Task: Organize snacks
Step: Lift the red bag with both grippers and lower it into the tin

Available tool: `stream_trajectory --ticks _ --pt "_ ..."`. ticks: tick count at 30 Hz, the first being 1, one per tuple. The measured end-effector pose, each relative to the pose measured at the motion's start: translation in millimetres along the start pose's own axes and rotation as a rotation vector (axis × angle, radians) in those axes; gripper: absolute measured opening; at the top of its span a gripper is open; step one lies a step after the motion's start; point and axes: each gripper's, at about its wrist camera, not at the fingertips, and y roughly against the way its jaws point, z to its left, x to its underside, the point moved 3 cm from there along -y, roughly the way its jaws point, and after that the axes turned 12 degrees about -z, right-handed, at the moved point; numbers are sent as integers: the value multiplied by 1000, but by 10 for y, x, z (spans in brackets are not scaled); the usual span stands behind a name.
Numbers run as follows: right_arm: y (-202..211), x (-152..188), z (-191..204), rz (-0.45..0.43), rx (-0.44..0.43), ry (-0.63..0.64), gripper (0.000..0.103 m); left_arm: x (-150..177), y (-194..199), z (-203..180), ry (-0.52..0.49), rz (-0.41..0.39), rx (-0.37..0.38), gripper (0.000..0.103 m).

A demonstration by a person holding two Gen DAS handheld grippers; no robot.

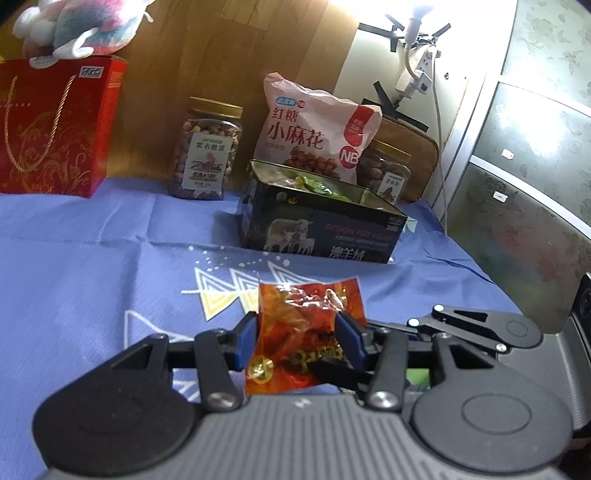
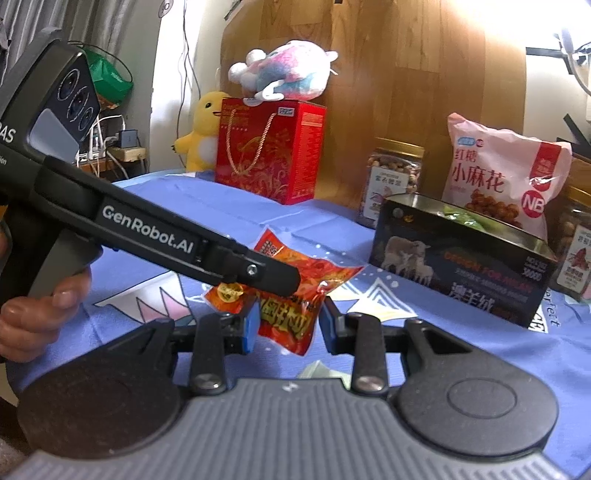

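An orange-red snack packet (image 1: 303, 332) is held between the blue pads of my left gripper (image 1: 298, 338), above the blue cloth. In the right wrist view the same packet (image 2: 295, 291) hangs from the left gripper (image 2: 266, 275). My right gripper (image 2: 288, 323) has its pads either side of the packet's lower end, with a gap on the right side. A black tin box (image 1: 321, 225) stands open further back with green packets inside; it also shows in the right wrist view (image 2: 461, 258).
Behind the tin stand a pink snack bag (image 1: 314, 136), two nut jars (image 1: 207, 151), and a red gift box (image 1: 55, 129) with a plush toy (image 1: 77, 26) on top. A yellow plush (image 2: 201, 133) sits at the far left. Wall and glass panels are on the right.
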Motion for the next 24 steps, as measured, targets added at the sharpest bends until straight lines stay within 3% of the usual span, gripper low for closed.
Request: stream_trajectory --ticks 24 --pt "25 -235 -491 -118 142 34 37 -477 -456 -404 -127 -57 85 45"
